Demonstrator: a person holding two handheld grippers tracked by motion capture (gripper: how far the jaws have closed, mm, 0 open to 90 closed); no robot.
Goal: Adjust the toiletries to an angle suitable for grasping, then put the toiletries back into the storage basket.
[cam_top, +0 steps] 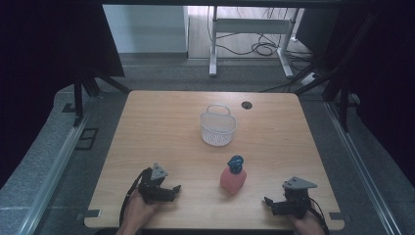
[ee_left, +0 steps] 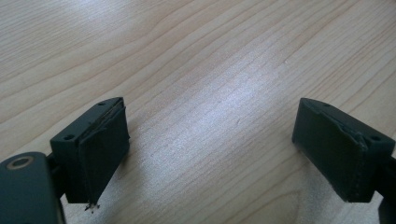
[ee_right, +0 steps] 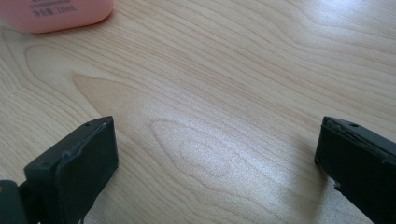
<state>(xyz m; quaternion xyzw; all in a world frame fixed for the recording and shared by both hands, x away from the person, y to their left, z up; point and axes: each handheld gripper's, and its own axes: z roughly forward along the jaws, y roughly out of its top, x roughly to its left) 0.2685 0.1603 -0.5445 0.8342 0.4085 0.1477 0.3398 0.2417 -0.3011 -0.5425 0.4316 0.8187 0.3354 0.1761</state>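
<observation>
Rounded pink plastic bottle (cam_top: 233,179), blue cap; white mesh basket (cam_top: 218,128).

Light wooden table (cam_top: 161,122) with a small dark round hole (cam_top: 246,105) near the far edge. White mesh basket (cam_top: 218,128) standing in the middle. Pink bottle (cam_top: 233,179) with a blue cap standing nearer, apart from the basket.

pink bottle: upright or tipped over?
Upright. In the high view the pink bottle stands on its base on the table, blue cap on top, apart from the white basket and both grippers.
</observation>
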